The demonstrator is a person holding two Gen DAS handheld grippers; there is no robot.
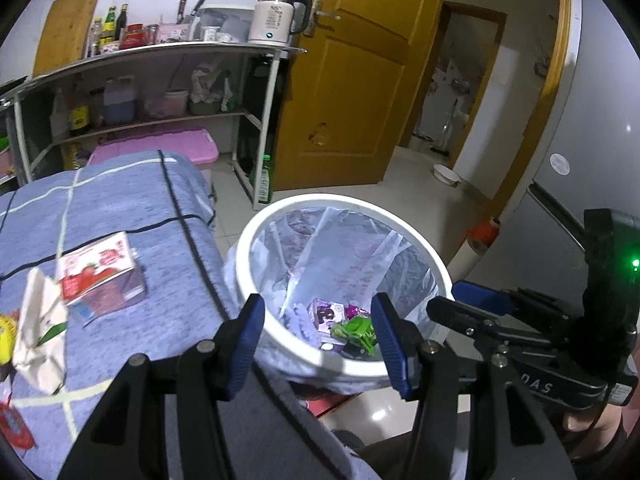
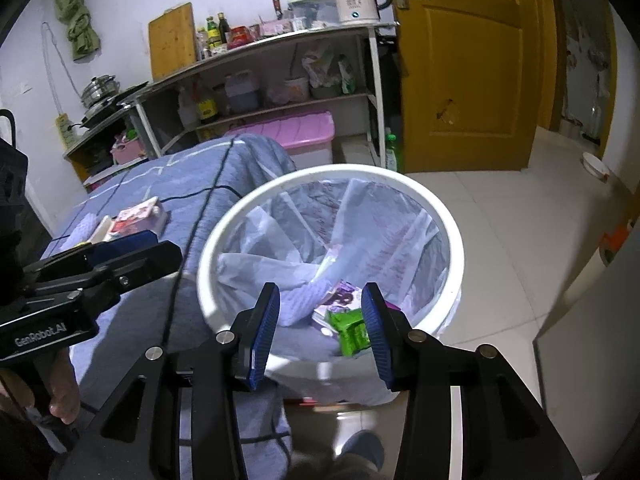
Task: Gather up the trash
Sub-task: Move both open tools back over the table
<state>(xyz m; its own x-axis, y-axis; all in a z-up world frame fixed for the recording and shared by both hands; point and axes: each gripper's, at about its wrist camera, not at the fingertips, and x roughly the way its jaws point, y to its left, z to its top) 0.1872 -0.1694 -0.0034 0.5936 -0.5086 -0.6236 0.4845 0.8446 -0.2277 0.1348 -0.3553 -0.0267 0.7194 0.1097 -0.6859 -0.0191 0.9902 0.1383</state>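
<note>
I hold both grippers, left (image 1: 318,338) and right (image 2: 320,330), fingers apart and empty over the bin (image 2: 224,236) to drop wrappers (image 2: 350,330) inside; carton (image 1: 100,276) remains on desk (image 1: 160,216).

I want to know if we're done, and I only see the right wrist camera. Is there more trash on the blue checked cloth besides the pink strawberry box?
Observer: Yes. A crumpled white paper piece lies just left of the pink strawberry box on the blue checked cloth.
Child: Anything else there?
Observer: A small yellow packet peeks in at the frame edge, beside that paper.
Child: Is the left gripper holding something?
Observer: No. The left gripper is open with nothing between its fingers, and it points into the round white bin.
</note>
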